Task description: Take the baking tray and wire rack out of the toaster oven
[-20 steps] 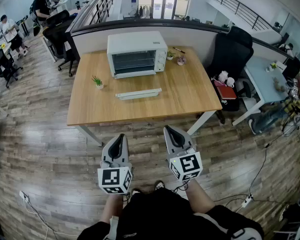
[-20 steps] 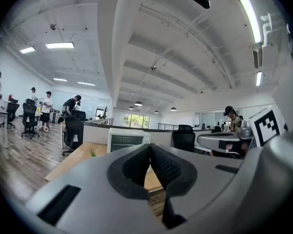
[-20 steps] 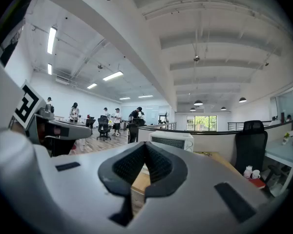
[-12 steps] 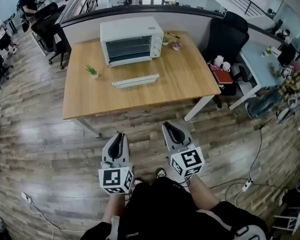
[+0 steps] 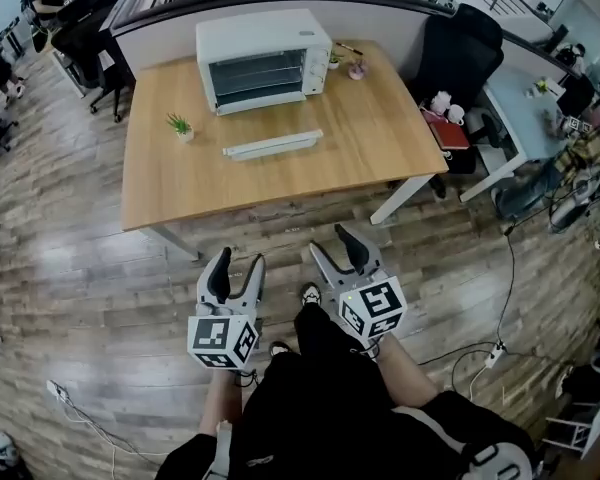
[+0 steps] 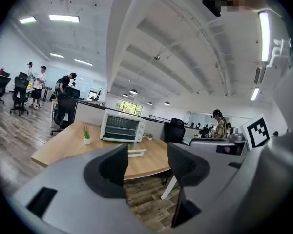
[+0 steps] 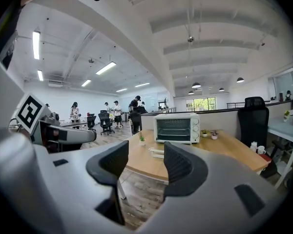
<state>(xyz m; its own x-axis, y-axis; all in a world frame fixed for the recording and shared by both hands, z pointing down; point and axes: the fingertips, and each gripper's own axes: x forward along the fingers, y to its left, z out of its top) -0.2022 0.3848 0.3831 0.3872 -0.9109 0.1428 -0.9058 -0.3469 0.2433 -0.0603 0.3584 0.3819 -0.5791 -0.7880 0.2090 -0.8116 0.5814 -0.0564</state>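
Approaching the bench (image 5: 280, 183) looks the step in hand: left tool (image 5: 239, 265) and right tool (image 5: 332, 243) gape empty; next, opening the toaster oven (image 5: 263, 60).

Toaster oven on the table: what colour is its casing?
The toaster oven has a white casing; the head view shows it best.

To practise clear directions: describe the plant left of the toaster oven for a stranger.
Find the wooden table with the white toaster oven. Left of it stands the plant: spiky green leaves, white pot, alone; other pots stand to its right.
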